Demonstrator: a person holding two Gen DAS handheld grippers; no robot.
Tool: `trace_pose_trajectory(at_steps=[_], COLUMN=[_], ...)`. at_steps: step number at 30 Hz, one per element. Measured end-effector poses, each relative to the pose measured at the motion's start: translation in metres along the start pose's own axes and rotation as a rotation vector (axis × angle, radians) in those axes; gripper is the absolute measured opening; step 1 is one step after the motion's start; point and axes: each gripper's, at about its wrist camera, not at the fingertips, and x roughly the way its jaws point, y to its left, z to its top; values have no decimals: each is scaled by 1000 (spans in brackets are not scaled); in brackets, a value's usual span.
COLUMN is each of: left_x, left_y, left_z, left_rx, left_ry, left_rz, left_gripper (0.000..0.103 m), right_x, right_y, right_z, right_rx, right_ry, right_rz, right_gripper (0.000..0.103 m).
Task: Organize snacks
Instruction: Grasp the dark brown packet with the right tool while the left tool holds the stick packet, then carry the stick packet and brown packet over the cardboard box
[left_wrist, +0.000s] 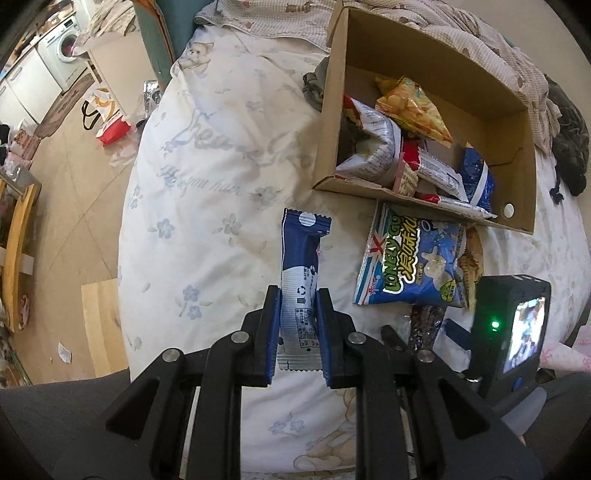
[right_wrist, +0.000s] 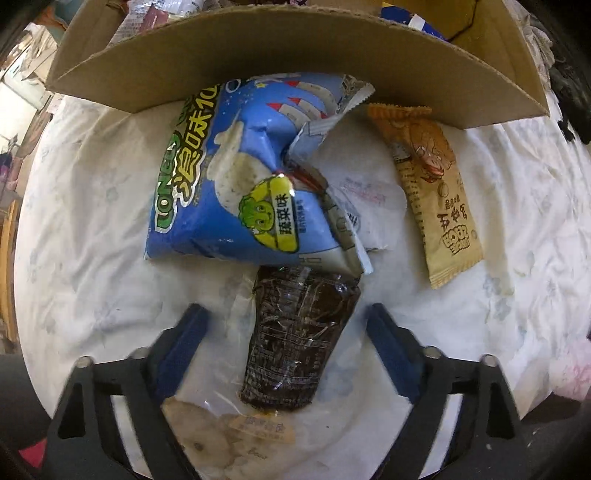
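Left gripper (left_wrist: 297, 314): jaws pinching a blue-and-white wrapper (left_wrist: 301, 273), held upright above the bed (left_wrist: 207, 192).
Right gripper (right_wrist: 286, 345): jaws spread wide, one each side of a dark packet (right_wrist: 295, 339); no contact visible.
Dark packet: flat on the bed, top end tucked under a blue chip bag (right_wrist: 243, 184).
Blue chip bag: partly under the box flap.
Tan packet (right_wrist: 432, 195): on the bed, just right of the chip bag.
Cardboard box (left_wrist: 436, 62): on the bed, holding several snack bags.
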Motion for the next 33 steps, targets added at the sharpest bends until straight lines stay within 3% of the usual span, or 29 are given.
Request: trace_pose_trajectory(at_steps=[4, 7, 16, 24, 28, 33], left_x=[0, 0, -1, -7, -18, -39], left_y=[0, -2, -1, 4, 7, 5], left_z=[1, 1, -2, -5, -6, -4], left_rx=[-2, 7, 8, 3, -2, -1], left_ry=[-1, -5, -12, -35, -78, -163], left_rz=[5, 10, 18, 31, 22, 13], left_gripper=[16, 16, 16, 16, 16, 16], right_x=[-9, -17, -55, -90, -117, -166], right_y=[-14, -26, -64, -94, -98, -114], right_z=[-4, -9, -34, -48, -59, -56], right_rx=[-8, 14, 63, 171, 184, 159], right_ry=[-3, 4, -7, -12, -82, -263], right_rz=[76, 135, 252, 440, 530, 545], right_gripper=[58, 53, 50, 50, 50, 50])
